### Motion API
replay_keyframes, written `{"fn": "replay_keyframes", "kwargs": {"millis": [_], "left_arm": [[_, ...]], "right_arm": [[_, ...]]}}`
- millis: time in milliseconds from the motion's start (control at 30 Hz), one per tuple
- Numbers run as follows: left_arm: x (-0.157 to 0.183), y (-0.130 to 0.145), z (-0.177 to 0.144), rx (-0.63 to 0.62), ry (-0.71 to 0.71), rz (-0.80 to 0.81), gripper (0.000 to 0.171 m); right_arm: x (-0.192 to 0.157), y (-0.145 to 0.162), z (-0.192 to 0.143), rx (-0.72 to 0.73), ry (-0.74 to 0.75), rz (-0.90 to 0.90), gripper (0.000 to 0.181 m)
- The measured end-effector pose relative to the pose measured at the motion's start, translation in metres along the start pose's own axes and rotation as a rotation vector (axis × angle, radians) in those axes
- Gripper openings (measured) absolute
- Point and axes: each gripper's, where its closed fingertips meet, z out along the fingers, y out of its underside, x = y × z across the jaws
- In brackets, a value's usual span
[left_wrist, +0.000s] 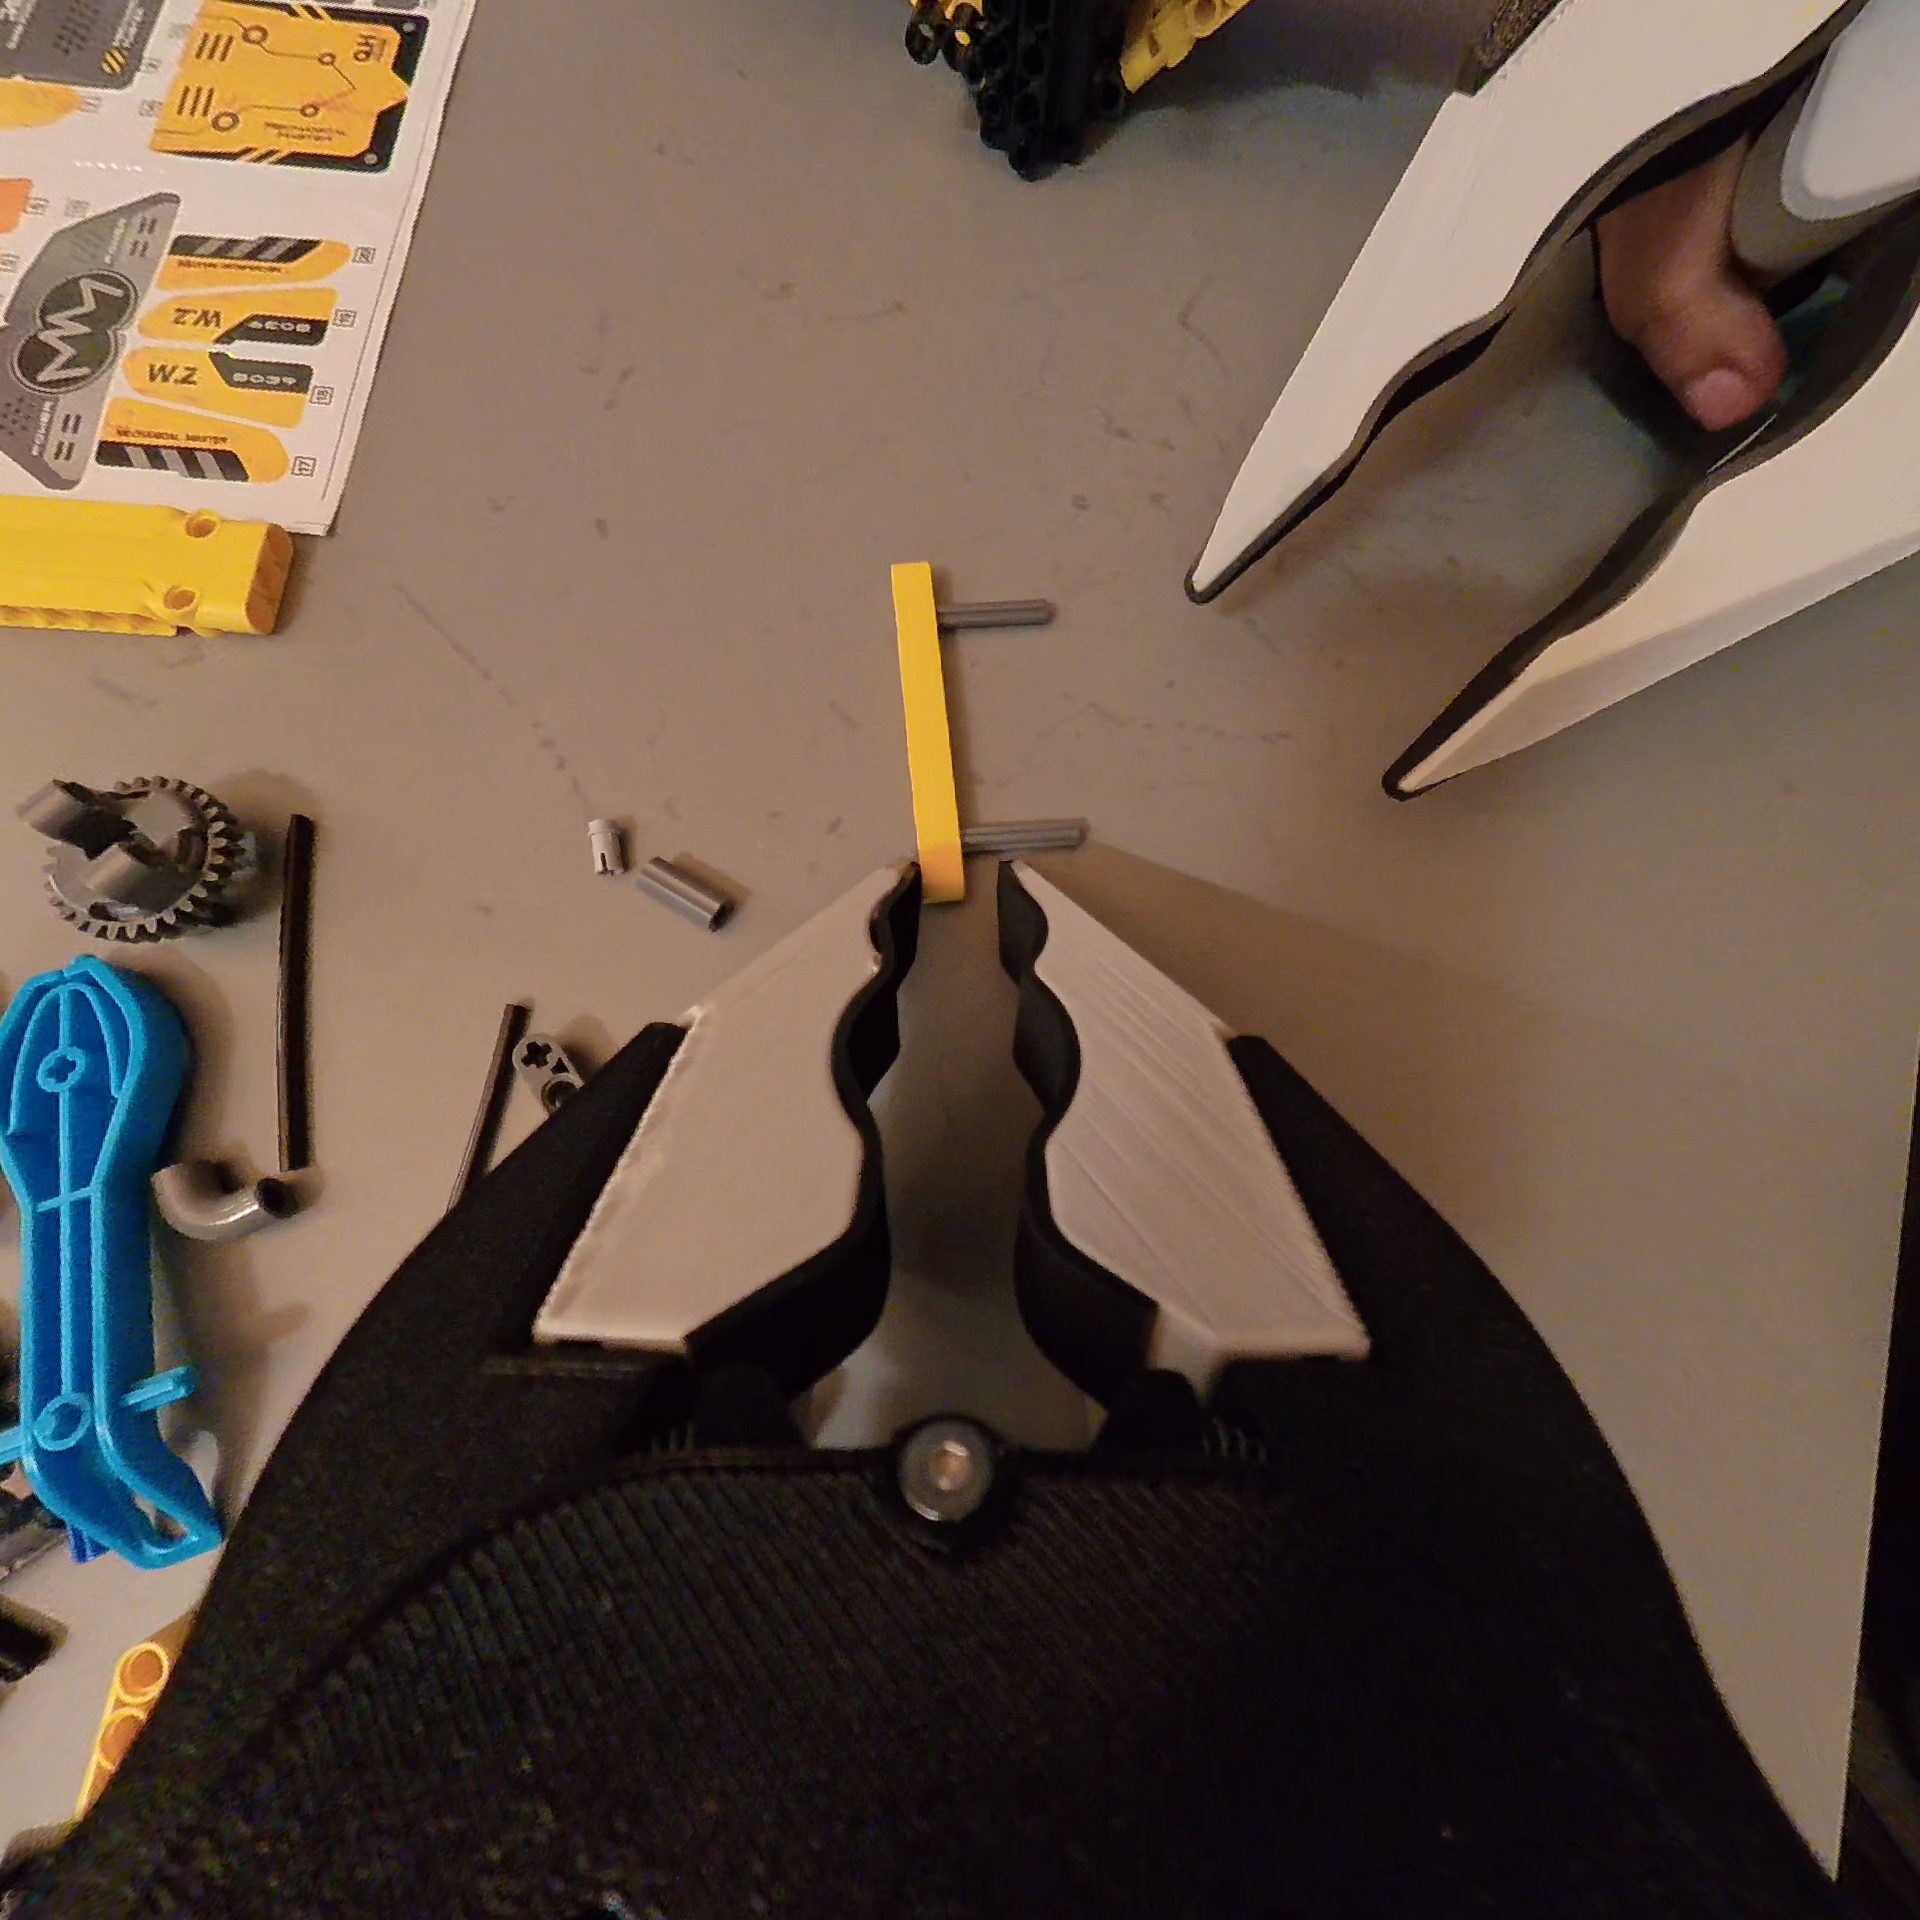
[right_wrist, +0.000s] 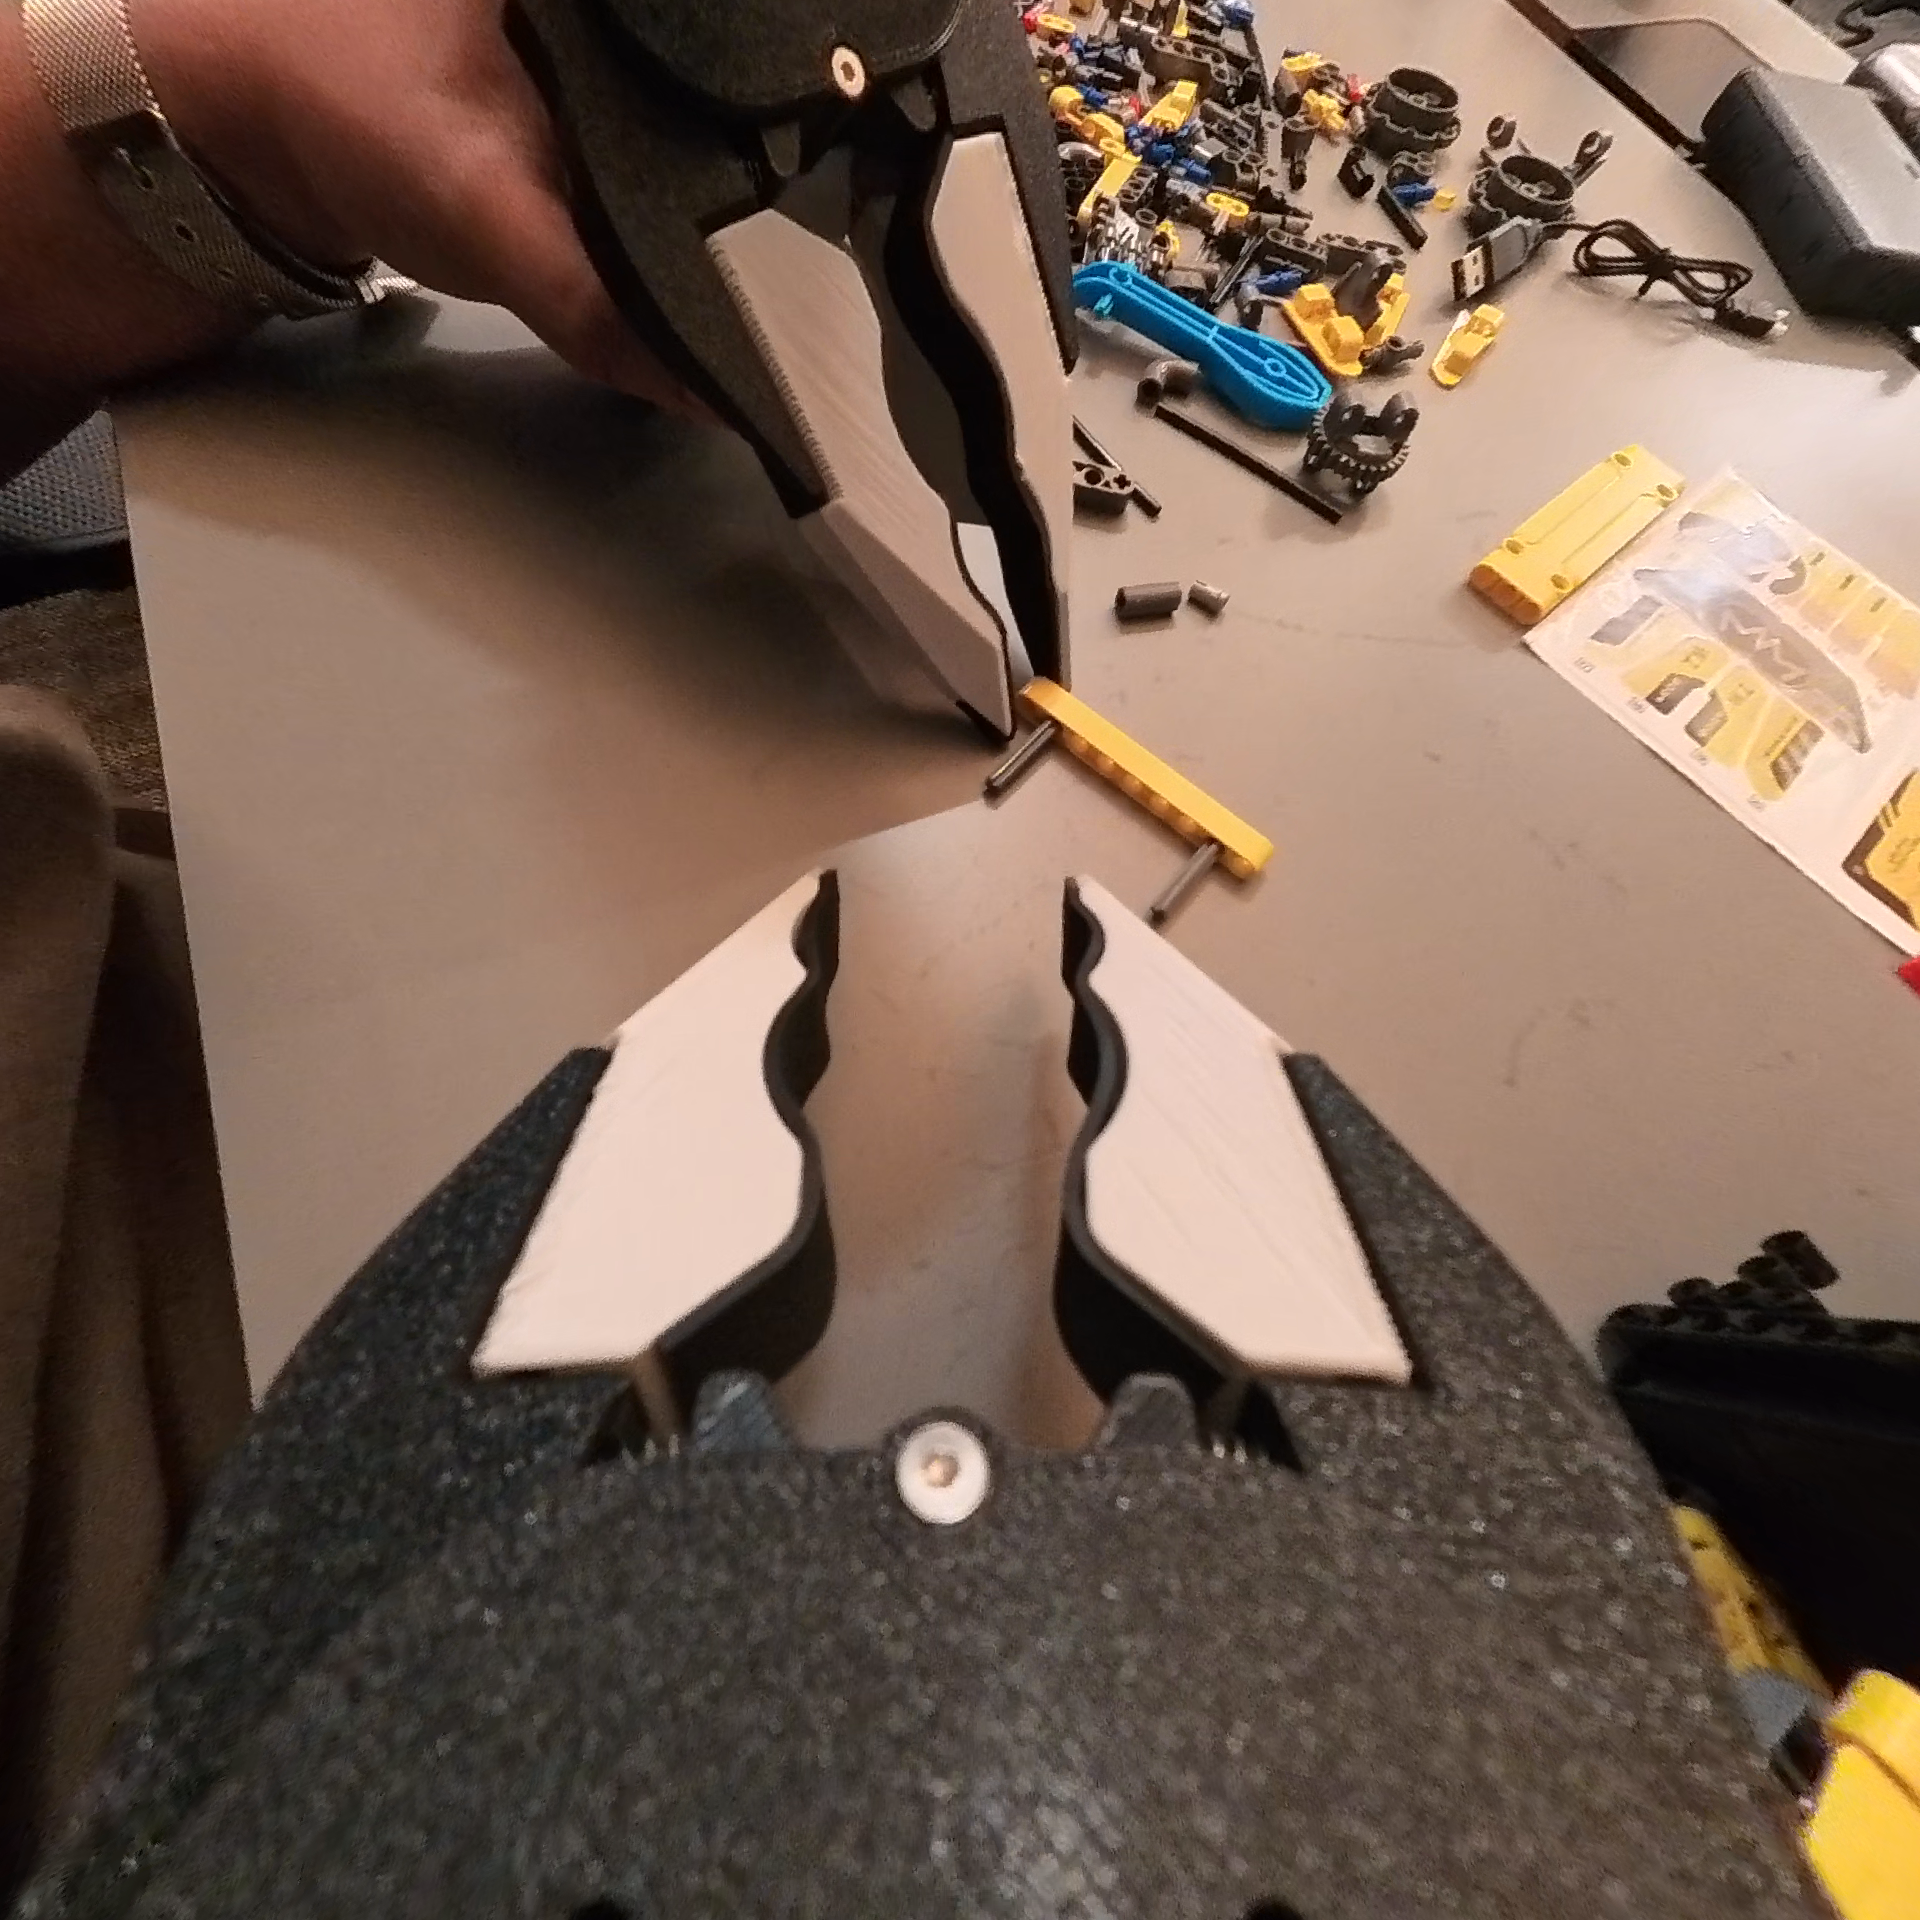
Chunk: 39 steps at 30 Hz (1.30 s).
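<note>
A yellow beam (left_wrist: 925, 717) lies on the grey table with two grey axles (left_wrist: 1003, 613) stuck through it, one near each end. My left gripper (left_wrist: 956, 873) is narrowly open around the beam's near end. Its left fingertip touches the beam and a small gap shows on the right side. The right wrist view shows the beam (right_wrist: 1143, 790), the axles (right_wrist: 1013, 764) and the left gripper (right_wrist: 1013, 707) coming down from above. My right gripper (right_wrist: 951, 888) is open and empty, hovering just short of the beam. It also shows in the left wrist view (left_wrist: 1299, 691).
A sticker sheet (left_wrist: 187, 260), a yellow panel (left_wrist: 135, 566), a grey gear (left_wrist: 145, 857), a blue tool (left_wrist: 83, 1195), a black axle (left_wrist: 296, 987) and small grey pins (left_wrist: 686, 894) lie on the left. A pile of parts (right_wrist: 1247, 156) and a cable (right_wrist: 1621, 260) lie farther off. The tips of one gripper are about 7 cm away from the tips of the other.
</note>
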Motion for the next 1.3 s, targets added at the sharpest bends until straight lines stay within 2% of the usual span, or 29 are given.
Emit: {"fn": "replay_keyframes", "kwargs": {"millis": [900, 1100, 1300], "left_arm": [[-0.003, 0.0, 0.0, -0.001, -0.002, -0.026, 0.008], [-0.003, 0.0, -0.001, 0.003, 0.023, -0.074, 0.007], [0.002, 0.0, -0.004, 0.015, 0.121, -0.188, 0.007]], "right_arm": [[0.0, 0.001, 0.0, -0.005, -0.004, 0.008, 0.043], [0.008, -0.007, -0.008, 0.059, 0.057, 0.007, 0.039], [0.03, 0.0, -0.008, -0.001, 0.249, -0.11, 0.033]]}}
